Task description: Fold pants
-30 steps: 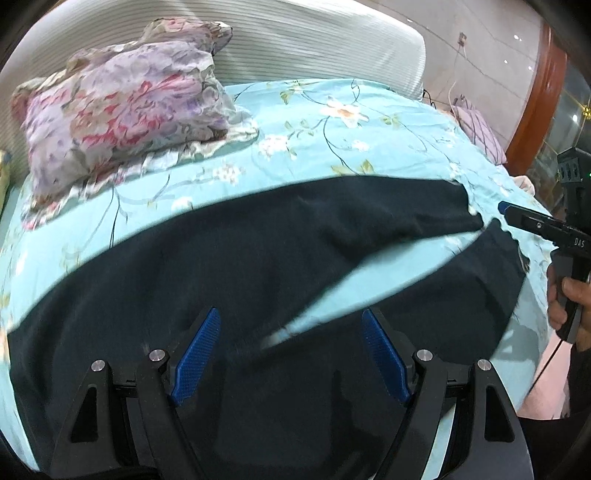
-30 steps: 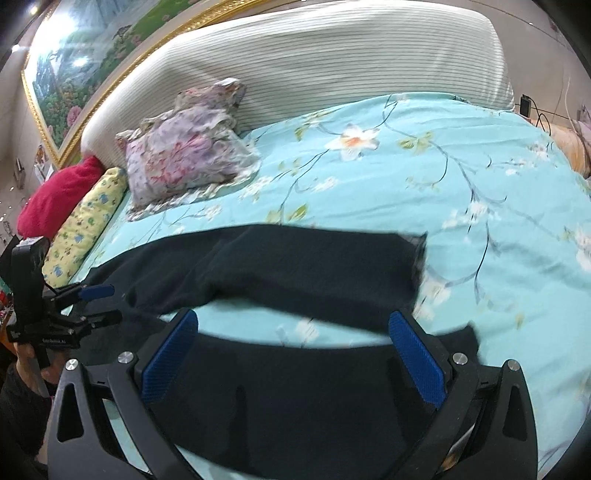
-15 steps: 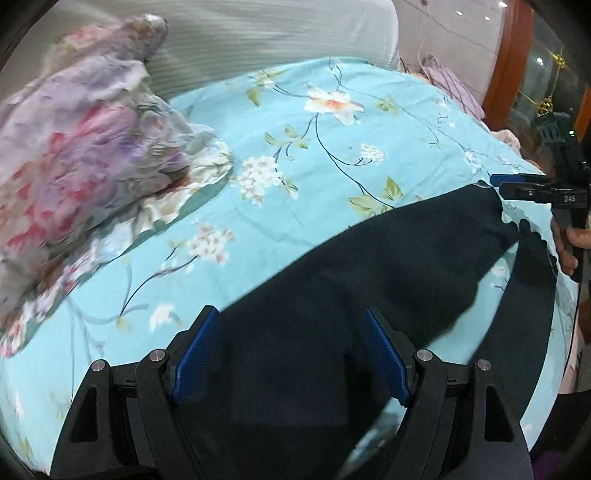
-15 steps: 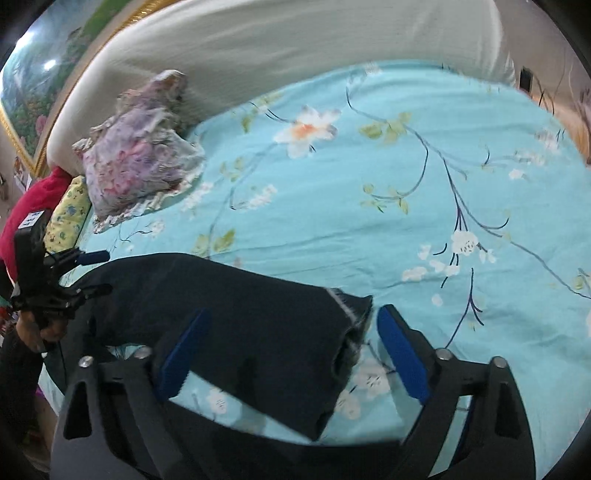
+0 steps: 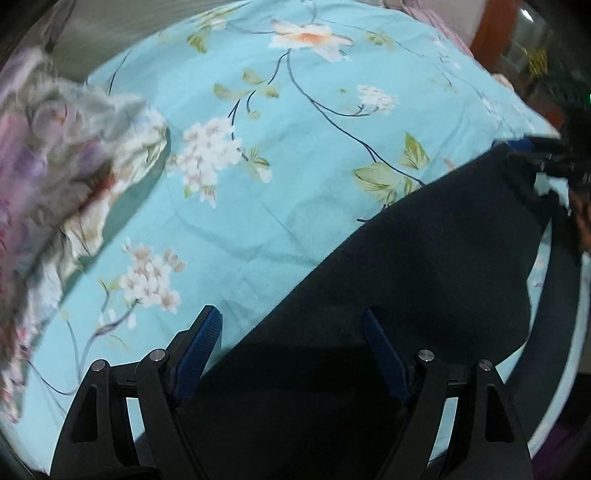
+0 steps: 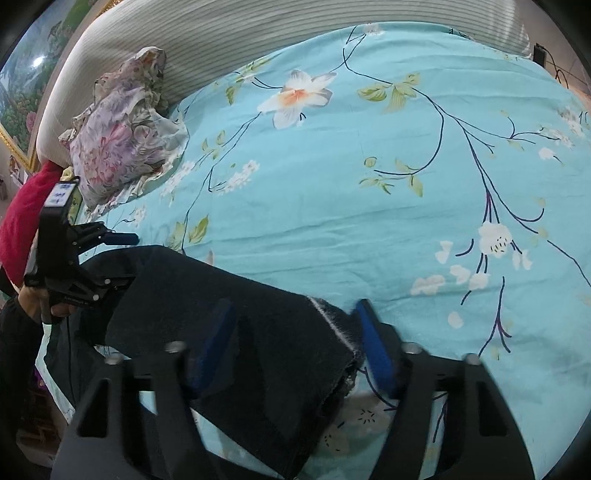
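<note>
Presently noted: one pair of dark pants [image 5: 424, 266] spread over one bed [image 5: 295, 155] with a turquoise floral cover. Counted two grippers. Left gripper [image 5: 291, 350] with fingers spread wide, blue pads apart, hovering over the wide end of the pants; nothing clamped between the pads. Same left gripper seen from the right wrist camera at [image 6: 122, 254], upper finger above the fabric edge, lower finger beside it. Right gripper [image 6: 295, 343] with fingers apart, straddling the hem of one pant leg [image 6: 258, 332]; pale hem stitching visible just beside the right pad. Contact of pads with cloth: cannot tell. Leg fabric doubled over, lying across the lower part of the pants, with a strip of bed cover showing beneath. Right gripper also visible, blurred, at far edge of left view [image 5: 535, 155], at the leg end. One floral pillow [image 6: 122, 147] against one striped headboard [image 6: 258, 29]. One red cushion [image 6: 22, 218] at left edge.
</note>
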